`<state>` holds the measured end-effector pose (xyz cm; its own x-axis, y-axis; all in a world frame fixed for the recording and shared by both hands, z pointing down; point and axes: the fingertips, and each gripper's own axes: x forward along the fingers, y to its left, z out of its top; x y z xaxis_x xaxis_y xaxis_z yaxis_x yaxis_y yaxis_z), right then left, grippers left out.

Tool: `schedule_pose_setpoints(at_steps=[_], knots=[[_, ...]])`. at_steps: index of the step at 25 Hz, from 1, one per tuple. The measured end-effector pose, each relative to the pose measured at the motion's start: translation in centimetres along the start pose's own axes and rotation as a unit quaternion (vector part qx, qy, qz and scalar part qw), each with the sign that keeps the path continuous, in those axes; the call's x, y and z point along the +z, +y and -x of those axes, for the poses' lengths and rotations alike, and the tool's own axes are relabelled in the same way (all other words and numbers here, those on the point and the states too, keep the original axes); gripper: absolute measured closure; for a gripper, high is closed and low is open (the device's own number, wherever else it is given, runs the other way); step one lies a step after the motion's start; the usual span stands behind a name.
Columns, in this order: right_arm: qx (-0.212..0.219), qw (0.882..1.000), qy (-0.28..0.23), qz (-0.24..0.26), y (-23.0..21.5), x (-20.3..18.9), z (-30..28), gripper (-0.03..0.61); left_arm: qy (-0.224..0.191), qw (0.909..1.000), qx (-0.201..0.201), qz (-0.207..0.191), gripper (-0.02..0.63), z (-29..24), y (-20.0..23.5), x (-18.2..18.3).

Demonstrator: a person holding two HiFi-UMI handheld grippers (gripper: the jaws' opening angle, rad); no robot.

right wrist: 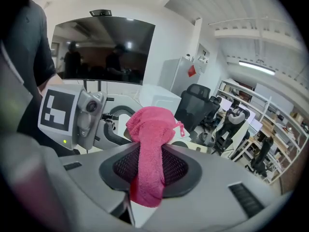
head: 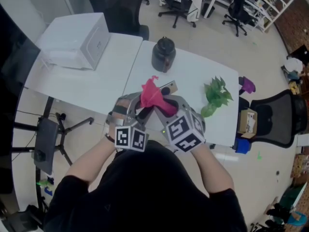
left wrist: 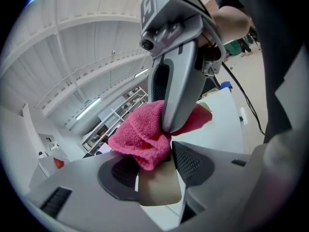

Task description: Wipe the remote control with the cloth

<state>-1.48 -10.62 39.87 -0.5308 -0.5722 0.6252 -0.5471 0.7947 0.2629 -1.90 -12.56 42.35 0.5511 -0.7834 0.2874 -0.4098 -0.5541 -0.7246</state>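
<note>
head view: both grippers are up close together over the near edge of the white table (head: pixel 96 88). the left gripper (head: pixel 131 108) holds the remote control (head: pixel 169 87), whose tan far end pokes out past the cloth. the right gripper (head: pixel 166 105) holds the pink cloth (head: pixel 152 94), bunched into a peak between the two grippers and lying on the remote. a dark round pot (head: pixel 163 54) is at the far side of the table, a white box (head: pixel 77 42) far left, a green leafy sprig (head: pixel 216 94) to the right, and a black office chair (head: pixel 275 115) right of the table.

left gripper view: jaws are pinching the tan remote control (left wrist: pixel 158 190), which runs straight out between the pads. the cloth (left wrist: pixel 142 137) sits on its far part, touching it. the right gripper's finger (left wrist: pixel 179 81) comes down from above onto the cloth.

right gripper view: jaws are clamped on the cloth (right wrist: pixel 150 149). a strip of it runs down between the pads and the bulk bulges out past the tips. the left gripper's marker cube (right wrist: pixel 57 109) is just to the left. a big dark screen (right wrist: pixel 104 50) is on the far wall and an office chair (right wrist: pixel 194 108) stands beyond the cloth.
</note>
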Motion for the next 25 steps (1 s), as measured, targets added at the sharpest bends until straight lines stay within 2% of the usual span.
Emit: schedule_pose_setpoints(at_steps=[10,13,15,21,25], knots=[[-0.101,0.994,0.009,-0.034,-6.4,-2.8,1.9,0.460,-0.006,0.9998,-0.009,0.019,0.403,0.4,-0.5,-0.1],[-0.116,0.993,0.001,-0.035,-6.9,-2.4,2.7,0.460,-0.004,0.9994,-0.014,0.031,0.403,0.3,-0.6,-0.2],[-0.098,0.995,-0.010,-0.018,-5.2,-1.3,2.7,0.460,-0.001,0.9989,-0.019,0.042,0.403,0.2,-0.6,-0.3],[-0.029,0.996,0.002,0.090,1.2,1.1,0.4,0.460,0.004,0.9976,-0.034,0.061,0.403,-0.2,-0.9,-0.1],[-0.019,0.994,0.015,0.103,2.1,0.7,-0.2,0.460,0.006,0.9977,-0.029,0.061,0.403,-0.1,-0.7,-0.4]])
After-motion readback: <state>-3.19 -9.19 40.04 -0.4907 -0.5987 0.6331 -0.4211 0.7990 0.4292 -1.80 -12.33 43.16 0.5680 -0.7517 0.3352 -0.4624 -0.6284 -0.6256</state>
